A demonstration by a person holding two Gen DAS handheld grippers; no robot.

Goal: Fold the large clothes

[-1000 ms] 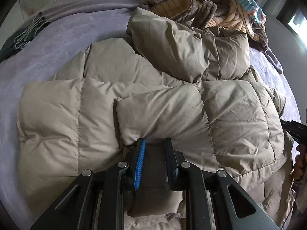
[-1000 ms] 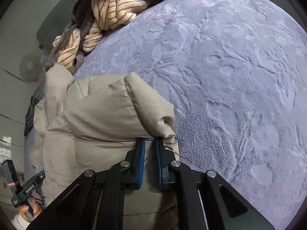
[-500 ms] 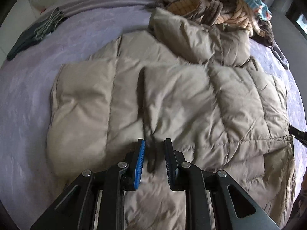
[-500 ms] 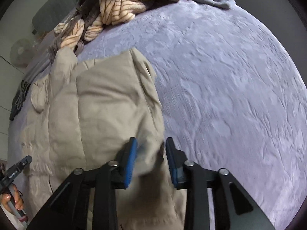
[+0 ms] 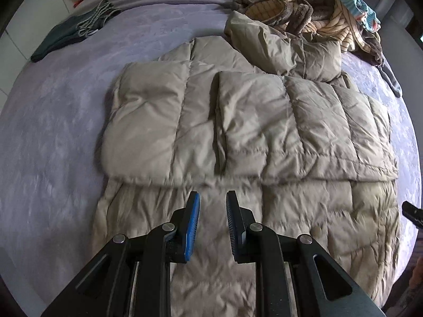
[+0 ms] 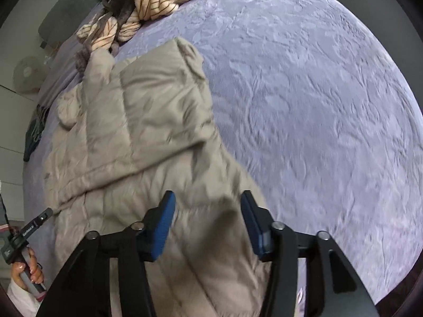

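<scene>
Puffy beige quilted jacket (image 5: 253,132) spread flat on plush lavender blanket (image 5: 53,137), both sleeves folded across the chest. Left gripper (image 5: 212,206) parted, empty, above the hem. Right gripper (image 6: 207,206) wide apart, empty, over the jacket's edge. Striped clothes pile (image 5: 304,2) heaped beyond the collar.

Puffer jacket (image 5: 264,137): beige, quilted, padded. Lies flat on a purple bedspread (image 5: 53,145), both sleeves folded across the chest, cuffs overlapping near the middle. Hood bunched at the far end; hem nearest the cameras, wrinkled.
</scene>
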